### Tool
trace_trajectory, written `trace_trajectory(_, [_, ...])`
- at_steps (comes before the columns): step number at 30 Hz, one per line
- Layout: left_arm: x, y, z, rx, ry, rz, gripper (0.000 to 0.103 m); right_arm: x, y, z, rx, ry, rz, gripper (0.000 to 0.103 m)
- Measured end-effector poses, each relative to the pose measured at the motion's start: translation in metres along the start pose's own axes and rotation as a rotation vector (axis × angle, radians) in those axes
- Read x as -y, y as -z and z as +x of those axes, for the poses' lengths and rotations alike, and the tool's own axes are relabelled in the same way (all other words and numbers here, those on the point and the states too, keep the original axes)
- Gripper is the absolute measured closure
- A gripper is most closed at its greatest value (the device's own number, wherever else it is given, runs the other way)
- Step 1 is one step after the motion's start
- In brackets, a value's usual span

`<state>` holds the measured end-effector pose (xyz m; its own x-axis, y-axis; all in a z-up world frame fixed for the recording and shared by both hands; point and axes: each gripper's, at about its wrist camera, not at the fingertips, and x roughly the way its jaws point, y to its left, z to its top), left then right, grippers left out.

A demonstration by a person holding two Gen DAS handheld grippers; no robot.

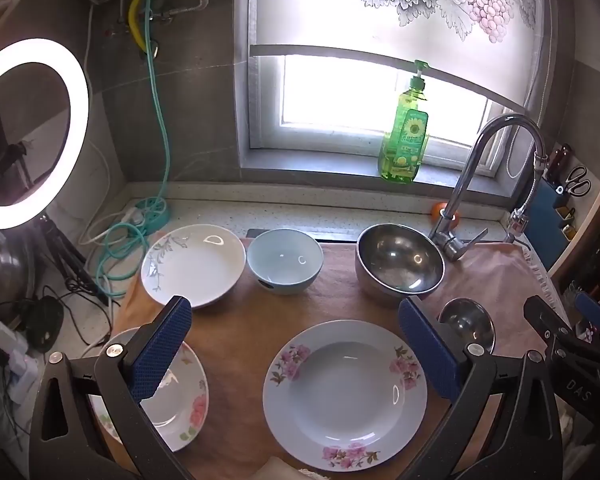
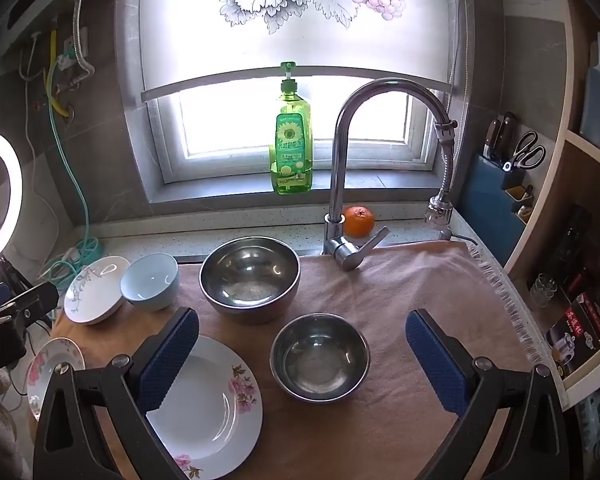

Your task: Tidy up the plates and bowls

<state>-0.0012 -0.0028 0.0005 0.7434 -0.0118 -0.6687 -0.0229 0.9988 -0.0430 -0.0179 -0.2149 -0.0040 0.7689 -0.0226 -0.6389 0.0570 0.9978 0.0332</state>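
On a tan cloth lie a large pink-flowered plate (image 1: 345, 396) (image 2: 208, 404), a smaller flowered plate (image 1: 180, 392) (image 2: 50, 364) at the left, a white leaf-patterned plate (image 1: 194, 264) (image 2: 94, 290), a light blue bowl (image 1: 285, 261) (image 2: 151, 281), a large steel bowl (image 1: 400, 265) (image 2: 250, 276) and a small steel bowl (image 1: 466, 322) (image 2: 320, 356). My left gripper (image 1: 296, 346) is open above the large flowered plate. My right gripper (image 2: 304, 360) is open above the small steel bowl. Both are empty.
A faucet (image 2: 352, 160) curves over the back right. A green soap bottle (image 2: 291, 140) stands on the windowsill and an orange (image 2: 358, 221) lies by the faucet. A ring light (image 1: 28, 132) and cables are at the left, a knife and scissors holder (image 2: 508, 164) at the right.
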Motion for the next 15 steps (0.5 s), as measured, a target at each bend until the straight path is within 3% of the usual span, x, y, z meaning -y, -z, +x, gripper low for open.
trace_trajectory(15, [-0.0012, -0.0016, 0.0016, -0.001, 0.002, 0.000, 0.000, 0.0033, -0.0008, 0.0002, 0.004, 0.010, 0.007, 0.001])
